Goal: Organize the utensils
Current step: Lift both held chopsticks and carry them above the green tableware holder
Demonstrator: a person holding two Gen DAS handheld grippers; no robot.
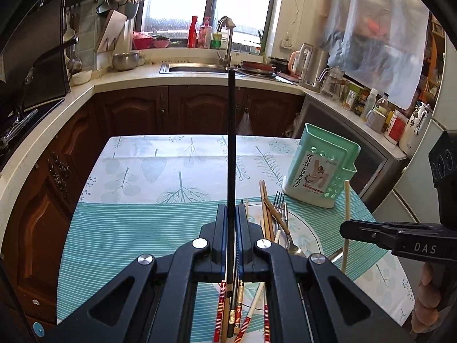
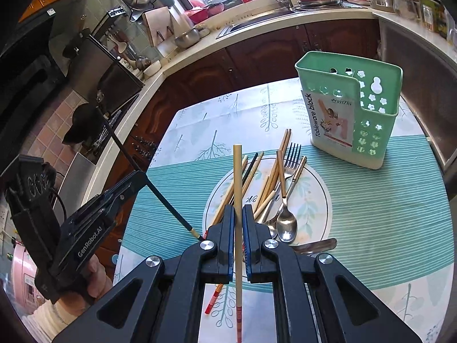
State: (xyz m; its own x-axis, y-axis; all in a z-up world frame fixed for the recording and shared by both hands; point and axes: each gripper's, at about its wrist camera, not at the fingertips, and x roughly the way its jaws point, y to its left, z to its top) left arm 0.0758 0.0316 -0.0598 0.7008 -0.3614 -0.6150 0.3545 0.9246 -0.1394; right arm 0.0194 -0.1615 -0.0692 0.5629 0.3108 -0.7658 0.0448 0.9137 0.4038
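My left gripper (image 1: 230, 210) is shut on a black chopstick (image 1: 231, 143) that sticks up and away from me over the table. My right gripper (image 2: 237, 210) is shut on a pale wooden chopstick (image 2: 237, 177), lifted above the plate (image 2: 320, 208). On that plate lie several chopsticks (image 2: 274, 171), a fork (image 2: 291, 160) and spoons (image 2: 286, 223). A mint-green utensil holder (image 2: 351, 114) labelled "Tableware block" stands upright at the table's far right, apart from both grippers. In the left wrist view the right gripper (image 1: 347, 230) shows at the right with its pale chopstick (image 1: 346, 223).
The table wears a leaf-patterned cloth (image 1: 142, 171) with teal stripes. Dark wood cabinets (image 1: 137, 111) and a white counter with a sink (image 1: 197, 68) curve behind it. Jars and a kettle (image 1: 311, 63) crowd the right counter. A stove (image 2: 114, 117) sits at the left.
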